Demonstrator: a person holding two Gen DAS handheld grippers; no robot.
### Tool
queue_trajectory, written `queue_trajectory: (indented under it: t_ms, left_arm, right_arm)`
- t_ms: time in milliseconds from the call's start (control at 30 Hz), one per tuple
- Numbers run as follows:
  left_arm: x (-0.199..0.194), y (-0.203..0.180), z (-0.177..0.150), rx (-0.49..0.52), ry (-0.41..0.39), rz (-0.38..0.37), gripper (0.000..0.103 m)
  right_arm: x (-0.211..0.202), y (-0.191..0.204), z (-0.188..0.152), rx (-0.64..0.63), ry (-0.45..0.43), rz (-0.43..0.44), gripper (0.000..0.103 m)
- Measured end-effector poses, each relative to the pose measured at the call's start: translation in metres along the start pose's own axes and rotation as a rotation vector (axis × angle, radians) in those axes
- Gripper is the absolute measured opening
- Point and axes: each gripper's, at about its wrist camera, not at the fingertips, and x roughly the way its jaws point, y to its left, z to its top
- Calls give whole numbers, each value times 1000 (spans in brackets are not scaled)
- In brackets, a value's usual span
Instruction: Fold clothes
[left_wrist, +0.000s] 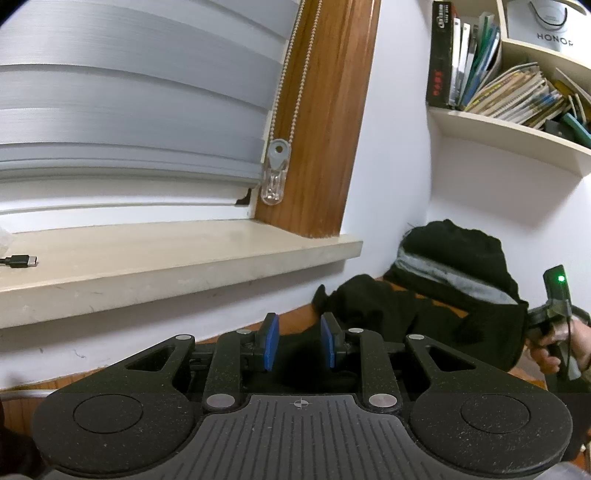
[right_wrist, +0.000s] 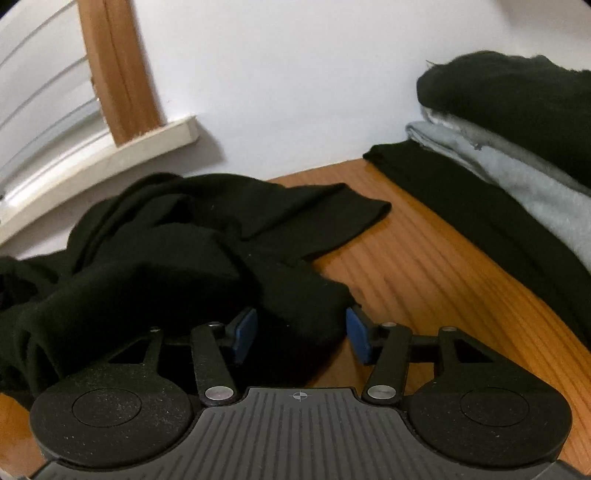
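Jaws: our right gripper (right_wrist: 301, 334) stands half-wide, pads astride a fold of the black garment (right_wrist: 177, 243), not yet pinching. Left gripper (left_wrist: 298, 343) narrow, empty, raised. Garment lies crumpled at table (right_wrist: 424, 266) back edge, sleeve running right; right hand nearer.

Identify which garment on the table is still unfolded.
The black garment lying crumpled in front of the right gripper. The others sit folded in a stack by the wall: black on top, grey beneath, black at the bottom.
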Motion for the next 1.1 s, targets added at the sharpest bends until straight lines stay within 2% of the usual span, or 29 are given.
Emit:
queue_trajectory:
  t_ms: [33,67,200,333,500,600,633,667,733,800,867,933,1100]
  left_arm:
    - [0,0,0,2,-1,1,26]
    - [0,-1,0,3,-2,1,26]
    - [-1,0,-1,2,-5,2,26]
    - [-1,1,0,-2,-8,4,26]
    - [-1,0,-1,5,-11,13,26]
    - [0,1,-2,5,-8,19,26]
    - [0,1,-2,6,-6,20,26]
    - [1,1,-2,7,-4,22,26]
    - [1,2,-3,9,0,26,26]
    - [3,2,-4,12,5,30,26]
    - [4,3,-6,13,13,36,26]
    - [5,3,-8,15,18,43,26]
    - [3,4,-9,14,25,60,26]
  right_arm:
    - [-1,2,-1,-14,0,8,26]
    - [-2,5,-3,-39,5,15,13]
    - [-20,19,-1,-139,-46,-45,9]
    - [-77,15,34,-199,-192,-139,8]
    - [-118,10,69,-175,-292,-231,8]
    - [-105,15,65,-207,-269,-326,14]
    - [-96,16,59,-224,-247,-344,23]
    - [-87,15,54,-220,-230,-335,34]
    - [-74,14,44,-201,-208,-305,41]
    - [-66,16,36,-187,-230,-278,46]
    - [-57,21,29,-179,-245,-204,61]
    - [-42,26,23,-192,-217,-149,62]
    - [-1,24,12,-241,-131,-131,62]
